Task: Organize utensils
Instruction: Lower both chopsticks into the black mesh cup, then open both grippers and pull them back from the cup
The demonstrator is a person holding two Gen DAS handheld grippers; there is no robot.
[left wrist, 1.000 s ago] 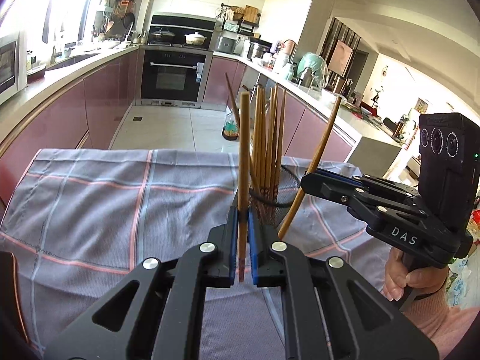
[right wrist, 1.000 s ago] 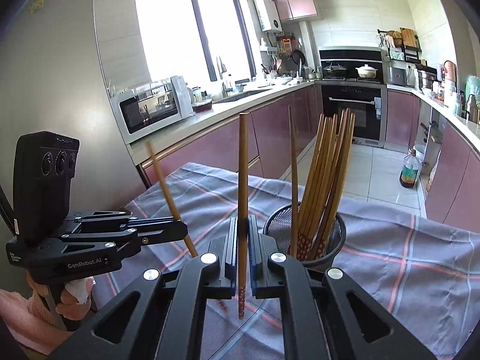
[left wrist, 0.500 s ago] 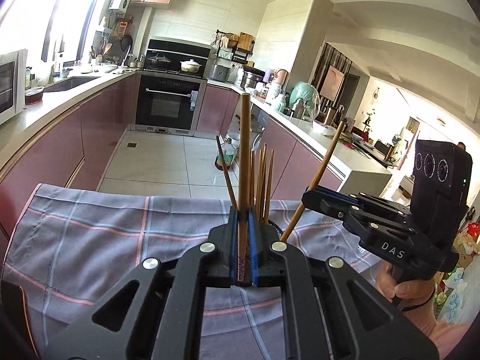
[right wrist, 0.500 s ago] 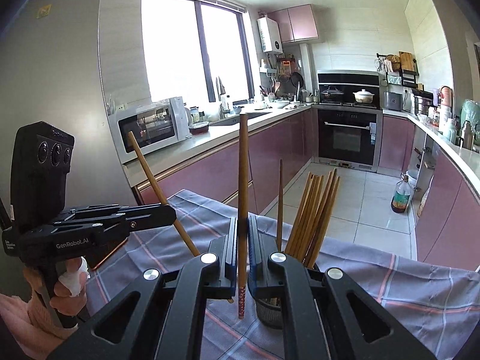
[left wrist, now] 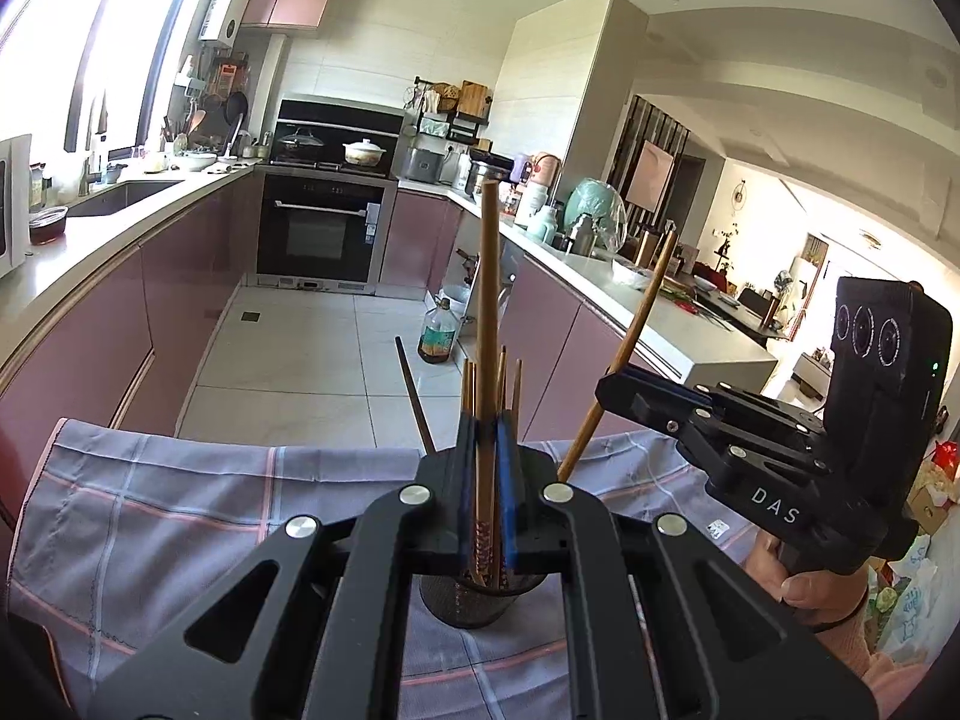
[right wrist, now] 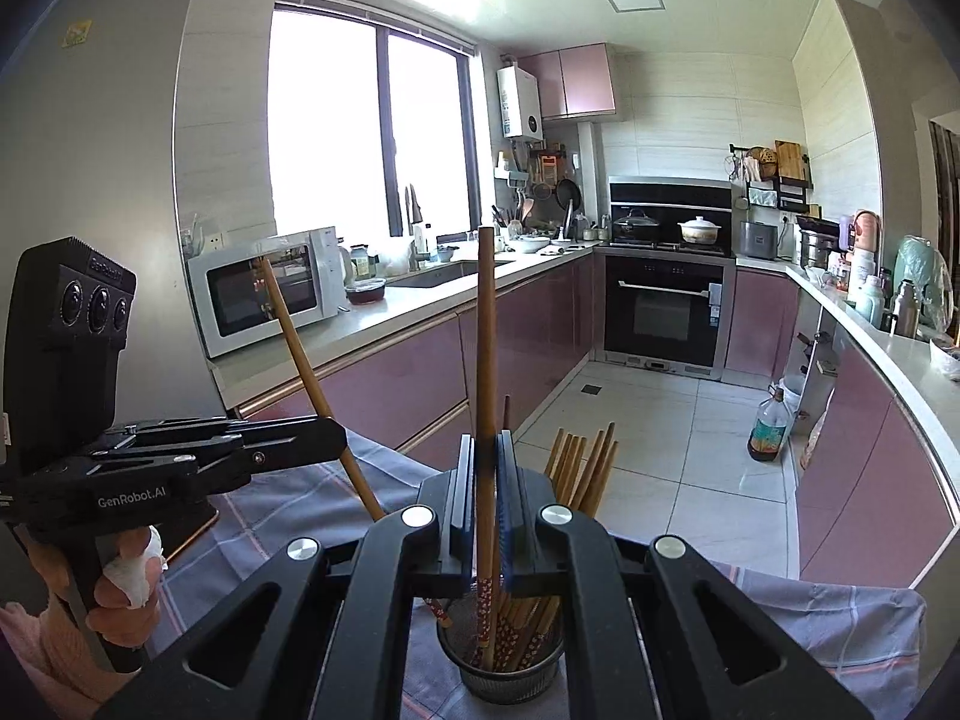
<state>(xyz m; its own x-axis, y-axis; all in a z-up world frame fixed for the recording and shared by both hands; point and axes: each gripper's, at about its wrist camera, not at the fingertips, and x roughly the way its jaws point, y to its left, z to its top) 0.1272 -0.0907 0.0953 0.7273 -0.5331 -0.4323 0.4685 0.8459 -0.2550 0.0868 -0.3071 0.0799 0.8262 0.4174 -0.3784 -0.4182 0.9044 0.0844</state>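
My left gripper [left wrist: 486, 480] is shut on one upright wooden chopstick [left wrist: 487, 312]; its patterned lower end hangs just over the black mesh utensil holder [left wrist: 474, 603]. My right gripper [right wrist: 485, 498] is shut on another upright chopstick [right wrist: 486, 348], whose tip reaches into the holder [right wrist: 510, 672], which holds several chopsticks [right wrist: 585, 468]. Each gripper also shows in the other's view, the right one [left wrist: 606, 387] and the left one [right wrist: 339, 438], both beside the holder.
The holder stands on a grey checked cloth [left wrist: 180, 516] over the table. A dark object [right wrist: 186, 531] lies on the cloth under the left gripper. Behind are pink kitchen cabinets [right wrist: 420, 372], a microwave [right wrist: 264, 288], an oven [left wrist: 324, 234] and a tiled floor with a bottle [right wrist: 765, 432].
Both grippers have come in over the holder from above, so it now sits directly beneath the jaws. Both chopsticks stay gripped and their lower ends have gone down towards the holder.
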